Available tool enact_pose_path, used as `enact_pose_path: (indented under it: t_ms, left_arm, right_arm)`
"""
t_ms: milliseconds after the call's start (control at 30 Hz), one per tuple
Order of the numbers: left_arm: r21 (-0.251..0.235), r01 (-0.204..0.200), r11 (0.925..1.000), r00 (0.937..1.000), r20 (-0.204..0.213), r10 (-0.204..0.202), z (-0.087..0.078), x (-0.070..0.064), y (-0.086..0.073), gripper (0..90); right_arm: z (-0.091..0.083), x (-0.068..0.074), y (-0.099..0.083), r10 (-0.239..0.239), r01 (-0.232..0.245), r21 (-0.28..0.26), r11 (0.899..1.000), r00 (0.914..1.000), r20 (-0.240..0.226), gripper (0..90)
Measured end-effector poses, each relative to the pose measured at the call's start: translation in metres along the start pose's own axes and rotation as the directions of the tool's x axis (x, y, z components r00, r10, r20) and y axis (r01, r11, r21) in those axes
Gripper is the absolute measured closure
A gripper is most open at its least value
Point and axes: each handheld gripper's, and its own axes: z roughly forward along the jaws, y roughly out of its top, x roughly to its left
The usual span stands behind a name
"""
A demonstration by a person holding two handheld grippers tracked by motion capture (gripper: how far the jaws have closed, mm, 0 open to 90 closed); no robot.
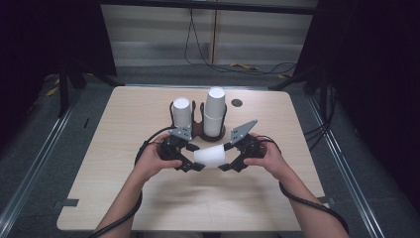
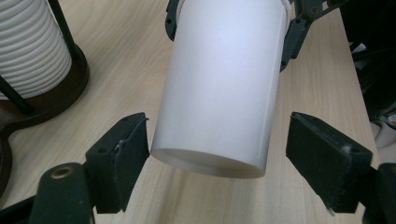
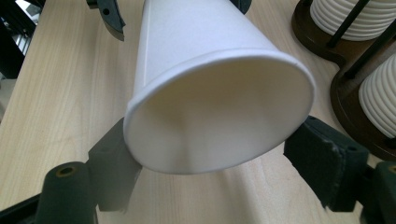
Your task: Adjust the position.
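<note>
Lying sideways above the table (image 1: 124, 163), a white paper cup (image 1: 209, 157) is carried between the left gripper (image 1: 195, 157) and right gripper (image 1: 223, 157). In both gripper views the jaws look spread around its ends; a firm grip cannot be told. Two cup stacks (image 1: 214, 111) are already seated in the holder (image 1: 198, 130); placing this cup seems left.

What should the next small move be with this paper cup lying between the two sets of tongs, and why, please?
Probably close the left tongs gently on the base of the paper cup. The cup lies sideways above the table, its rim apparently pinched by the right tongs, while the left tongs straddle the base with a gap at one pad.
</note>
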Motion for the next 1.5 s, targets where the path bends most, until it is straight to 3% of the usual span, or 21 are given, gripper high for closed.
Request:
enact_pose_path:
  t_ms: [867, 1500]
  left_arm:
    - [0.038, 0.0, 0.9993, 0.9998, -0.02, 0.0, 0.002, 0.0, -0.001, 19.7]
    - [0.046, 0.01, 0.9989, 0.9997, -0.025, -0.009, 0.006, 0.0, -0.002, 19.7]
  right_arm:
    - [-0.012, -0.001, 0.001, -0.008, 0.005, 0.099, 0.995, 0.9997, 0.024, 21.6]
    - [-0.014, -0.001, 0.014, -0.062, 0.054, 0.23, 0.972, 0.9976, 0.029, 21.6]
